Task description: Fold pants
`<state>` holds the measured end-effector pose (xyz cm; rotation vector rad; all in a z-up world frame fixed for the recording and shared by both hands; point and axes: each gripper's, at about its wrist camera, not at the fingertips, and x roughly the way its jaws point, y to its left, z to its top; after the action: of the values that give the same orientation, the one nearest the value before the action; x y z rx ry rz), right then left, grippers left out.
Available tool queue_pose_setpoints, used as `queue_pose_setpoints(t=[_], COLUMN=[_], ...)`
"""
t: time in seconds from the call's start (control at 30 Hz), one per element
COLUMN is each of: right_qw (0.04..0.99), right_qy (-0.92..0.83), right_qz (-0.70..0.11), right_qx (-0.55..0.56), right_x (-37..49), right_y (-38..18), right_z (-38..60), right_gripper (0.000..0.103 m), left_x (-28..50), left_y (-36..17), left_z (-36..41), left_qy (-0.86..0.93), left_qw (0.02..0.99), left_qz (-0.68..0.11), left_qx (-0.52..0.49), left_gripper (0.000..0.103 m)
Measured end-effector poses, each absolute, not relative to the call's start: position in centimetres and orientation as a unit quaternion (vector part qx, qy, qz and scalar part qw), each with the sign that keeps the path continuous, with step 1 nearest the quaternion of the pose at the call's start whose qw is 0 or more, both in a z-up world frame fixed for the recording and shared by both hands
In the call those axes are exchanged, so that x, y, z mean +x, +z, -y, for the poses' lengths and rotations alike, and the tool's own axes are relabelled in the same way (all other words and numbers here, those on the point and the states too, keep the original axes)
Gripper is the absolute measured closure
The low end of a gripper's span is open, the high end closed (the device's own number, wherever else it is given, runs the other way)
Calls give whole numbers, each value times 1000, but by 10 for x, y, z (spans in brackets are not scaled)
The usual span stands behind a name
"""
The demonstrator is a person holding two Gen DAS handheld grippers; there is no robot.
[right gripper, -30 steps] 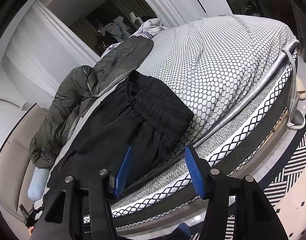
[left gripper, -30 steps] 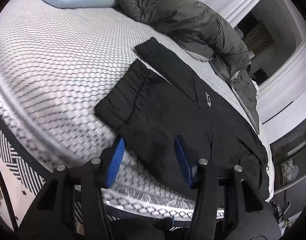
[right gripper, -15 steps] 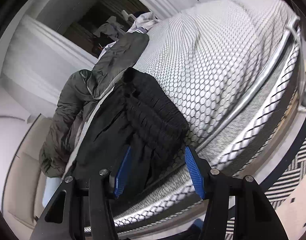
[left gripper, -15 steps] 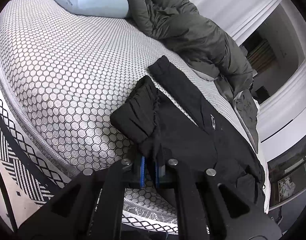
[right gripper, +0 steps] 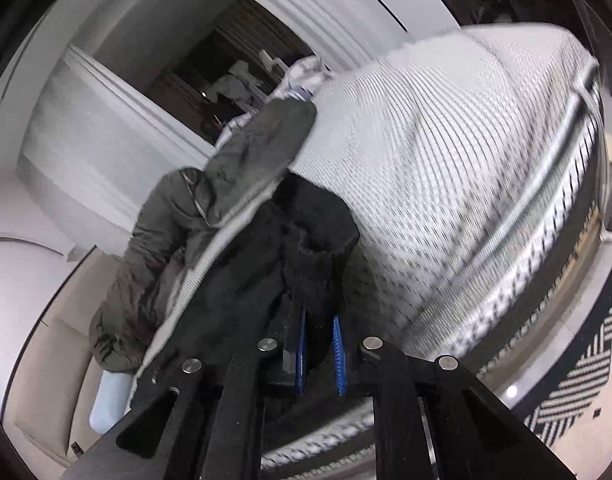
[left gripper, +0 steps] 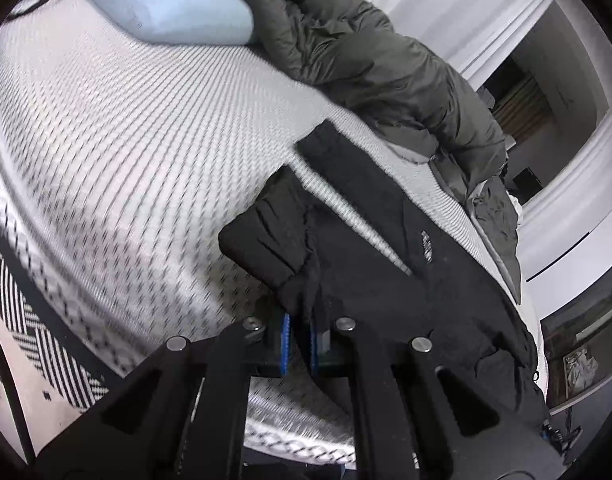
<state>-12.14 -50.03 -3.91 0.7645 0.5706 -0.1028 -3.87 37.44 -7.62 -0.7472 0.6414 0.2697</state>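
Left wrist view: black pants point(left gripper: 406, 264) lie on the bed point(left gripper: 138, 152), near its front edge, on the white honeycomb-pattern mattress cover. Left hand-held gripper point(left gripper: 299, 340) is clamped on the pants fabric at the bed's front edge, blue pads nearly together with black cloth pinched between. Just beyond the grip, the ribbed cuff end point(left gripper: 266, 236) is bunched and lifted a bit off the bed. A second leg of the pants runs further onto the bed, white logo point(left gripper: 426, 246) visible on it. Dark green puffer jacket point(left gripper: 378, 68) heaped at the far side of the bed, touching the pants' far edge. Light blue pillow point(left gripper: 170, 4) at the bed's far left corner, beside the jacket. Black-and-white patterned rug point(left gripper: 38, 340) on the floor below the bed edge.

Right wrist view: right hand-held gripper point(right gripper: 320, 354) also gripping the pants point(right gripper: 274, 280), blue pads close with a thick wad of black ribbed fabric between them, at the bed's point(right gripper: 446, 160) near edge. Pants bunch upward from the grip. Jacket point(right gripper: 242, 172) lies beyond the pants on the bed. Frame is motion-blurred.
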Motion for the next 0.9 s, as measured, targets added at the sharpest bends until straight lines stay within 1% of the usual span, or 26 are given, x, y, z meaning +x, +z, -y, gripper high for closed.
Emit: queue_pose_setpoints(t=[0.17,0.3,0.4,0.5,0.53,0.57,0.6,0.63,0.67,0.7,0.73,0.77,0.8,0.83,0.9], right_qw=[908,915,919,917,915,912,911,908,908,908,908,909,912,916,924], right_qy=[-65,-74,-91,-108,-113,-121,-126,-136,-150,-171,-178,-171,-154,-132,-114], right_qz=[-220,-212,-224,-249,-259,-273,-283,-300,-305,-310,-313,-314,-313,-316,-315], right_qx=[350,335,312,292,288,281,273,258,244,224,216,213,215,208,184], right_x=[-82,-24,35,101,124,149,169,191,202,211,212,209,204,195,171], right_y=[9,35,47,50,48,45,42,37,33,29,28,26,25,24,22], right_z=[492,488,484,480,480,479,478,476,475,473,472,471,470,467,463], right_gripper=[93,93,93,93,91,87,67,46,43,42,42,41,33,25,22], left_x=[10,72,129,185,207,220,235,250,258,261,262,260,258,253,239], left_y=[-35,-9,3,1,-3,-9,-19,-27,-36,-41,-44,-45,-45,-47,-49], left_z=[-382,-390,-395,-405,-410,-412,-417,-423,-428,-432,-435,-436,-436,-435,-430], left_qy=[118,130,136,156,167,174,182,194,213,233,251,251,246,236,231], left_qw=[885,888,887,878,871,868,862,855,849,843,841,844,846,849,852], left_qz=[-291,-292,-302,-317,-326,-329,-335,-343,-351,-356,-349,-344,-344,-349,-352], left_qx=[-342,-332,-321,-324,-326,-329,-333,-336,-333,-330,-328,-325,-323,-320,-313], left_gripper=[99,99,99,98,98,97,92,78,63,35,29,28,23,22,22])
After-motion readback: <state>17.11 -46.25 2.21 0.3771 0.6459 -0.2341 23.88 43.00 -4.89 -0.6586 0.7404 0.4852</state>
